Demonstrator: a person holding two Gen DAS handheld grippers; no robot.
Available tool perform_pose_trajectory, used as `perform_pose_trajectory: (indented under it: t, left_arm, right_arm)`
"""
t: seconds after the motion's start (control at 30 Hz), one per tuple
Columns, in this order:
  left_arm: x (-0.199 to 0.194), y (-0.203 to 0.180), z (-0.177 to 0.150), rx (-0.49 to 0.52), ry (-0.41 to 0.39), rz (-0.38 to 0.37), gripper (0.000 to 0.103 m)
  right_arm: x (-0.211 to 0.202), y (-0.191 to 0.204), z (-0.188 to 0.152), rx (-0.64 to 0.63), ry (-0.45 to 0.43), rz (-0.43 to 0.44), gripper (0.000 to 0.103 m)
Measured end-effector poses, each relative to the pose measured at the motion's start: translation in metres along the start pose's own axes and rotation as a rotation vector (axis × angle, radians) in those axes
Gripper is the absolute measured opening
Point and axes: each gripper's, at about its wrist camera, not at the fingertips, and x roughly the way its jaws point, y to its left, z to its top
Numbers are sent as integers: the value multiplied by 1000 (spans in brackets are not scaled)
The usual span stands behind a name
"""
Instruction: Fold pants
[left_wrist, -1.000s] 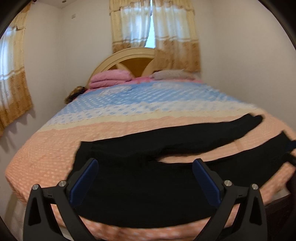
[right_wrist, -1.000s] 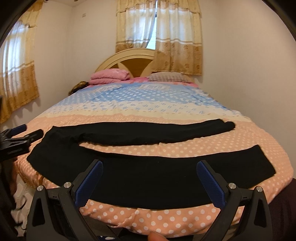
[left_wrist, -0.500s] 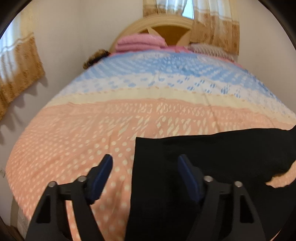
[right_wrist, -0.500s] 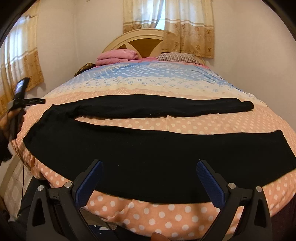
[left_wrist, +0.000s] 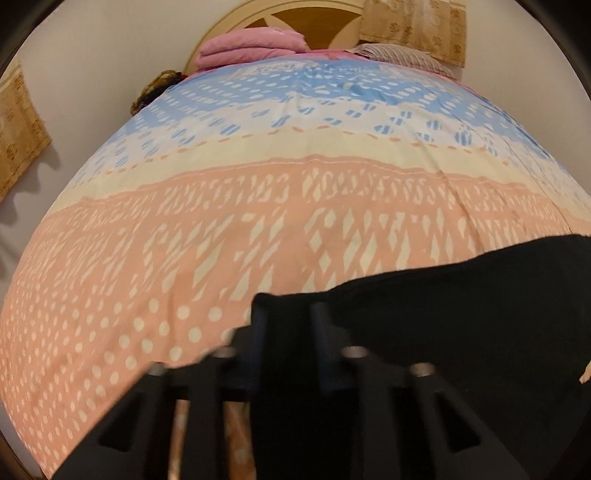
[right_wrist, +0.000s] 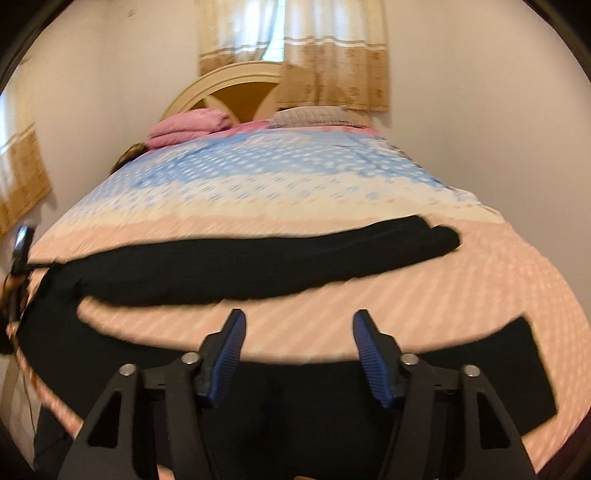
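Observation:
Black pants (right_wrist: 258, 262) lie spread across the foot of the bed, legs apart and pointing right. In the left wrist view my left gripper (left_wrist: 288, 317) is shut on the waist corner of the pants (left_wrist: 461, 314), with black cloth between the narrow jaws. It also shows at the far left of the right wrist view (right_wrist: 22, 247). My right gripper (right_wrist: 297, 328) is half open and empty, low over the near leg (right_wrist: 480, 373) at the bed's front edge.
The bed (right_wrist: 369, 310) has a peach, cream and blue dotted cover. Folded pink blankets (right_wrist: 188, 127) and a grey pillow (right_wrist: 310, 114) lie by the headboard. Walls stand close on both sides, with curtains behind.
My left gripper moved down onto the waist corner and closed on it. My right gripper dropped lower toward the near leg and its jaws narrowed.

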Motion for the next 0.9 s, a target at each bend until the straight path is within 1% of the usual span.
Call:
perform_pose_trajectory:
  t: [0.03,0.07,0.13,0.23,0.3,0.37,0.43,0.53,0.67,0.7,0.73,0.8,0.9]
  left_arm:
    - [-2,1,0,11,-3,-5,13]
    - [-5,-1,-1,26,-14,-8,12]
    - [-6,-2,2,41,-18,-2,12]
    - [-7,-4,7,41,-32,-14,12]
    - [-10,-7,9,53,-49,-28,12]
    - [-5,-10,11,57,-40,-15,12]
    - [1,-11,10,51,-20,-6,12]
    - [8,-11,7,40,-18,4,12]
    - [9,-10,4,18,-37,-1,12]
    - [10,-10,3,20,-38,3,12]
    - [10,-11,3,23,-37,5,12]
    - [11,-13,4,32,-34,13,12]
    - [11,-15,5,44,-26,22,12]
  right_arm:
    - [5,-11,8,23,-4,-12,46]
    - [11,-22,17,51,-8,-21,46]
    - [27,-56,39,129,-13,-53,46]
    - [59,-92,62,179,33,-99,46]
    - [81,-110,70,192,77,-110,46]
    - [108,-130,79,200,108,-134,46]
    - [127,-144,87,224,116,-125,46]
    - [153,-154,95,219,130,-127,46]
    - [180,-152,106,172,157,-114,48]
    - [187,-150,109,153,158,-118,50]
    - [195,-148,113,129,167,-120,56]
    - [211,-150,116,134,210,-89,57]
    - [231,-154,114,148,291,-77,57]
